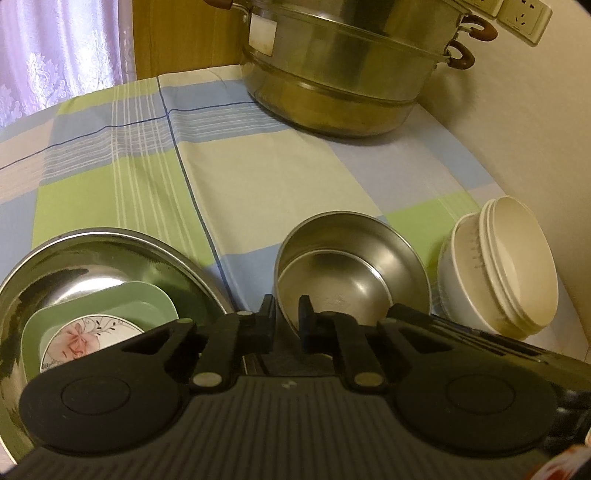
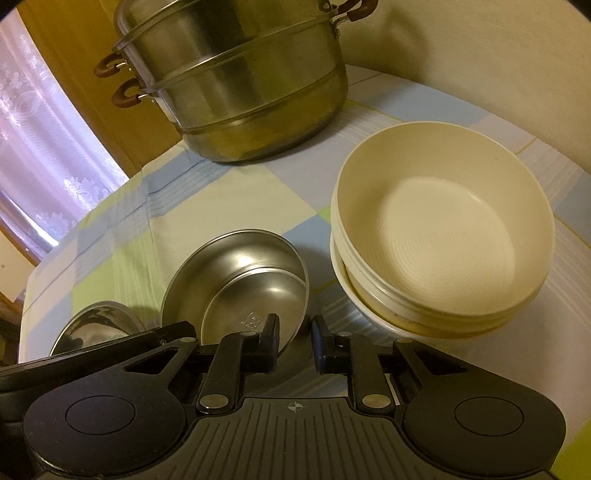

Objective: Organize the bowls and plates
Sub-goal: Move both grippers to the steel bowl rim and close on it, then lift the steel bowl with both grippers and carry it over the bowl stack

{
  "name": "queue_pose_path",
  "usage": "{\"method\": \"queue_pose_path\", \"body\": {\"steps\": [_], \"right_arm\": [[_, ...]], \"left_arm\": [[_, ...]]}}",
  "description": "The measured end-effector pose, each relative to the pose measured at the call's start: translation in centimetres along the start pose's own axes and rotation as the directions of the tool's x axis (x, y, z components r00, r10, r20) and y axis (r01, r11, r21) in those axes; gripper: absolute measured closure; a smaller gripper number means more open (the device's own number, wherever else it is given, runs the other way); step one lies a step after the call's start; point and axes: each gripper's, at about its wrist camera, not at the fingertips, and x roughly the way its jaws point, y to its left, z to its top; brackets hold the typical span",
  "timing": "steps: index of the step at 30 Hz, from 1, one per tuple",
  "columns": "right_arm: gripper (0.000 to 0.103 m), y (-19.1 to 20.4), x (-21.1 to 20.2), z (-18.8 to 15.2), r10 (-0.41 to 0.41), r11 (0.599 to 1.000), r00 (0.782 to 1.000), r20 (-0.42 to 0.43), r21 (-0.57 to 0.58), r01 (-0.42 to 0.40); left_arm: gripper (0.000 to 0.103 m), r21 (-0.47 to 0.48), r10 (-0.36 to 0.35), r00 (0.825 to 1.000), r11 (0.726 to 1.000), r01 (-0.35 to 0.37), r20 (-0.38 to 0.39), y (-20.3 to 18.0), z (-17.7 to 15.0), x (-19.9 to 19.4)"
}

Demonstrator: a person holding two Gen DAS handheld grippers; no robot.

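Left gripper [image 1: 288, 317] fingers are clamped on the steel bowl's [image 1: 351, 273] near rim; right gripper [image 2: 294, 341] fingers are apart, empty — cream bowls [image 2: 443, 229] stacked just right.

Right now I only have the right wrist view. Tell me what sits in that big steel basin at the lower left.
Observer: The steel basin holds a green square plate, with a small floral plate lying in it.
Operator: Report the left gripper. I see only its side.
Observer: The left gripper has a finger on either side of the near rim of the tilted steel bowl, apparently clamping it.
Operator: Check the wall behind the steamer.
Observer: White wall sockets sit there, to the right of the steamer pot.
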Motion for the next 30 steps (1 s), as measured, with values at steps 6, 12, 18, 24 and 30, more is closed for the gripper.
{"method": "queue_pose_path", "body": {"steps": [6, 12, 18, 24, 30], "right_arm": [[0.087, -0.5, -0.4, 0.3, 0.026, 1.0, 0.999, -0.039, -0.015, -0.027], [0.088, -1.7, -1.5, -0.1, 0.056, 0.997, 0.992, -0.111, -0.037, -0.06], [0.089, -3.7, -3.4, -1.4, 0.078, 0.995, 0.983, -0.165, -0.05, -0.087], [0.09, -5.9, -5.6, -2.6, 0.066, 0.995, 0.978, -0.198, -0.064, -0.08], [0.09, -8.0, -7.7, -3.4, 0.034, 0.995, 0.979, -0.199, -0.081, -0.051]], "left_arm": [[0.092, -0.003, 0.006, 1.0, 1.0, -0.006, -0.011, -0.2, -0.7, -0.5], [0.092, -0.017, 0.005, 0.999, 1.0, -0.005, -0.037, -0.9, -2.8, -1.8], [0.091, -0.024, -0.017, 0.998, 1.0, 0.015, -0.058, -2.3, -5.7, -3.5], [0.091, -0.017, -0.056, 0.994, 0.998, 0.055, -0.092, -4.3, -8.0, -4.8], [0.09, 0.01, -0.084, 0.99, 0.996, 0.086, -0.117, -6.5, -9.7, -5.5]]}}
